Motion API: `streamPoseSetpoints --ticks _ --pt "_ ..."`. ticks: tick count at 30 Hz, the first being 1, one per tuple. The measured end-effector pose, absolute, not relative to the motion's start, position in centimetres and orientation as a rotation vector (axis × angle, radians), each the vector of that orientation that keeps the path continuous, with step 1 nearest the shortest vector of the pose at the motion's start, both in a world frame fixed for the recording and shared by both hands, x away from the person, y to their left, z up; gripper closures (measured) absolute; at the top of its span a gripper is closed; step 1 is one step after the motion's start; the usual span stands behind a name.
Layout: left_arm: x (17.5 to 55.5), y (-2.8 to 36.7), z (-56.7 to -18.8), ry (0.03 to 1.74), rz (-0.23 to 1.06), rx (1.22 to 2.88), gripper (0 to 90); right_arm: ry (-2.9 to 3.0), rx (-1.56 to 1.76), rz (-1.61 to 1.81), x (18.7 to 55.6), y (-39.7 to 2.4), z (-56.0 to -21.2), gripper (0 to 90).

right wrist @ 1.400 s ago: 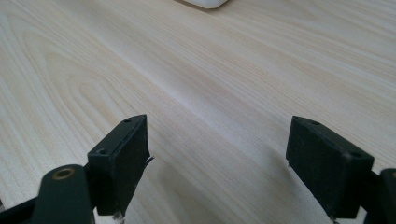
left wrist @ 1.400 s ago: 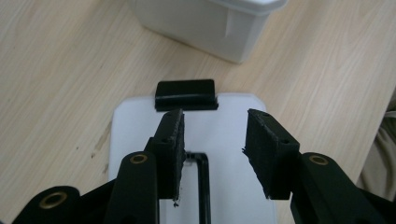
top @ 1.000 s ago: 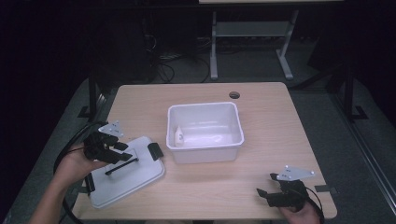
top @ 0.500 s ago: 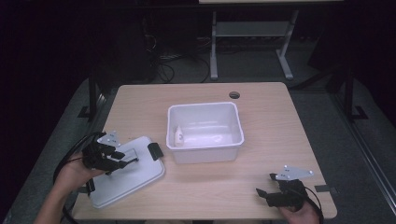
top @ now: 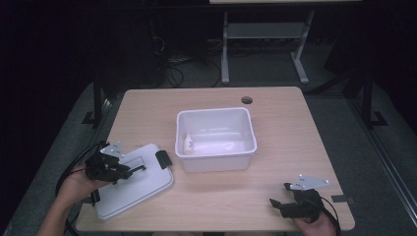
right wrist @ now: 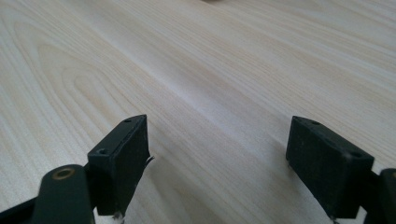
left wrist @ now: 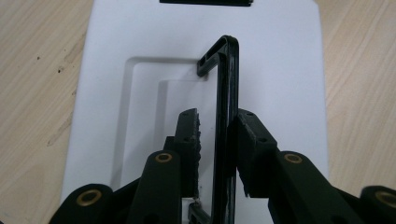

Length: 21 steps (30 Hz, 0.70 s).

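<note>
The left tongs (top: 129,171) have come down onto the white lid (top: 142,189) since 1 second ago, when they hovered above its far-left corner. Their jaws have just been closing, and the black handle (left wrist: 229,107) of the lid now stands between them. In the left gripper view, the right-hand pad meets the handle bar; a narrow gap remains at the left-hand pad (left wrist: 189,140), so the grip is judged not yet complete.

The lid lies flat on the tabletop (top: 290,147) at about 8 o'clock from the white bin (top: 216,160), just beside it and not touching. The lid has not shifted between frames. A small white object (top: 188,143) rests inside the bin against its left wall.

The right tongs (top: 279,205) rest at the near-right edge of the tabletop, at about 5 o'clock from the bin, jaws wide apart and holding nothing.

Judgement: the handle is nearly captured. Once the jaws clamp, the lid can be lifted toward the bin.
</note>
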<state>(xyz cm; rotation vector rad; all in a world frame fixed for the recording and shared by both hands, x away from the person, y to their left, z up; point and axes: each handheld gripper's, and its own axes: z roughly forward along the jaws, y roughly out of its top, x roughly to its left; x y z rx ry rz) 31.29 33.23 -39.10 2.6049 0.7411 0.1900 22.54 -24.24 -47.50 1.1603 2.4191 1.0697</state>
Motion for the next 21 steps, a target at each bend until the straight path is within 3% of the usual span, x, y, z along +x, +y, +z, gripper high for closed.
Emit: streamPoseSetpoints --ticks 21 --pt "32.7 32.7 -39.3 0.704 0.151 2.653 83.8 2.422 1.169 1.064 22.5 -24.3 -47.6 20.6"
